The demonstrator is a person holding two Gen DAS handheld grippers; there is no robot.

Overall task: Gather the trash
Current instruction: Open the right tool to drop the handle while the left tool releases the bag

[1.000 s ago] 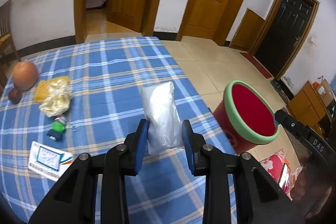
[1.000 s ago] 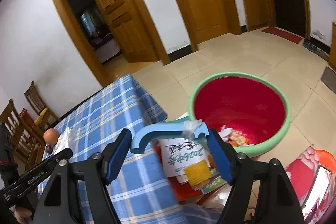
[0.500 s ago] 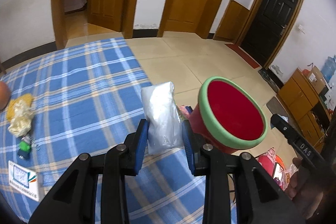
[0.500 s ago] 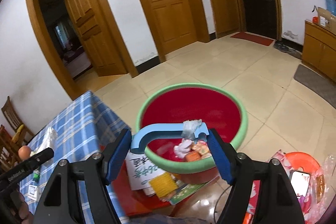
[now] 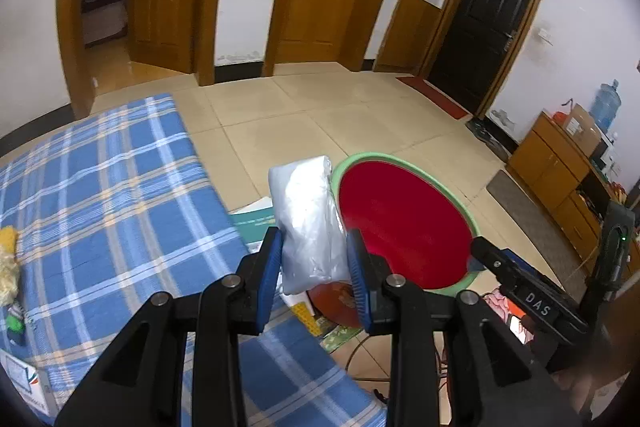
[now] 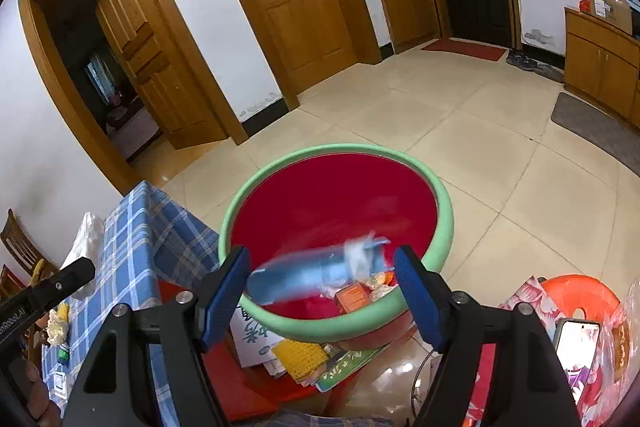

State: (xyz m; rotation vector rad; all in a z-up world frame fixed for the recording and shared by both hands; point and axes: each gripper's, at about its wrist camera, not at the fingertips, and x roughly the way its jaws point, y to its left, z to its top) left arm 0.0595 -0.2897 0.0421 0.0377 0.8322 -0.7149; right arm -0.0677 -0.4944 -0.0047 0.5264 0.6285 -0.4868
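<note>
My left gripper (image 5: 314,247) is shut on a silvery-white plastic bag (image 5: 306,203), which stands upright between the blue pads, just past the table's corner and beside the bin's rim. The bin (image 6: 444,211) is red inside with a green rim and holds some scraps at the bottom. Over its near rim, my right gripper (image 6: 320,255) stands wide. Between its jaws a blue hook-shaped piece (image 6: 296,279) with a shred of clear plastic is blurred and tilted, left end low. A small gap shows at each pad.
The table with a blue checked cloth (image 5: 100,195) lies to the left, with a yellow crumpled wrapper (image 5: 8,267) and a card (image 5: 20,383) on it. Papers (image 6: 296,355) lie under the bin. An orange ring (image 6: 580,303) and a phone (image 6: 576,343) are on the floor at right.
Both grippers have swung from the table toward the bin, which now sits nearer and more central. The blue piece, held straight across the right jaws before, is now tilted and blurred.
</note>
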